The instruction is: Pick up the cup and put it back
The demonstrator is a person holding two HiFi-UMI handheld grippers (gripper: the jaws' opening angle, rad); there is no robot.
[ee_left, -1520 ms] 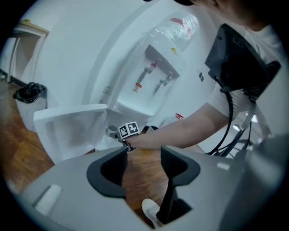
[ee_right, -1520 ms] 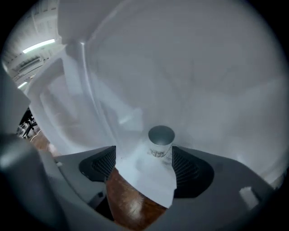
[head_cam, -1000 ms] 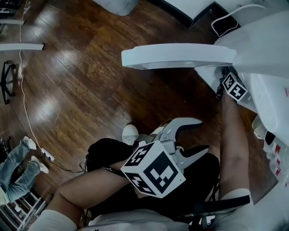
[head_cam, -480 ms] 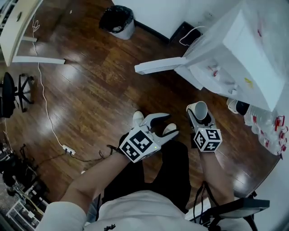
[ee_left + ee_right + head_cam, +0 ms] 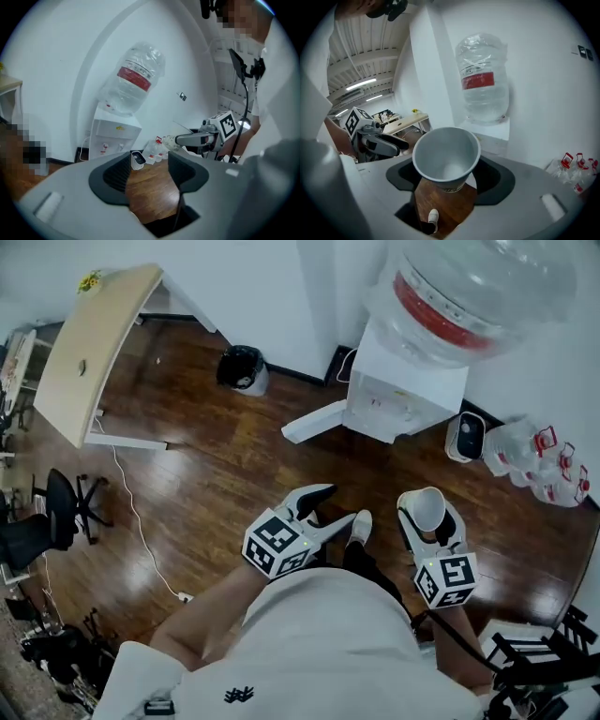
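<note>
Bin [image 5: 242, 368] appears only in head view; right tool [image 5: 450, 178] clamps cup [image 5: 446, 157].

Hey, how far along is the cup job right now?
Done: the pick-up. The right claw is shut on the white cup, upright and off the wooden floor, near the water dispenser. In hand: holding the cup, which looks empty. The left claw is open with nothing between its jaws. Left: putting the cup back; its spot isn't clear from here.

White T-shirt [image 5: 319, 643] with a small black logo [image 5: 239, 696], and a white shoe [image 5: 360, 525].
</note>
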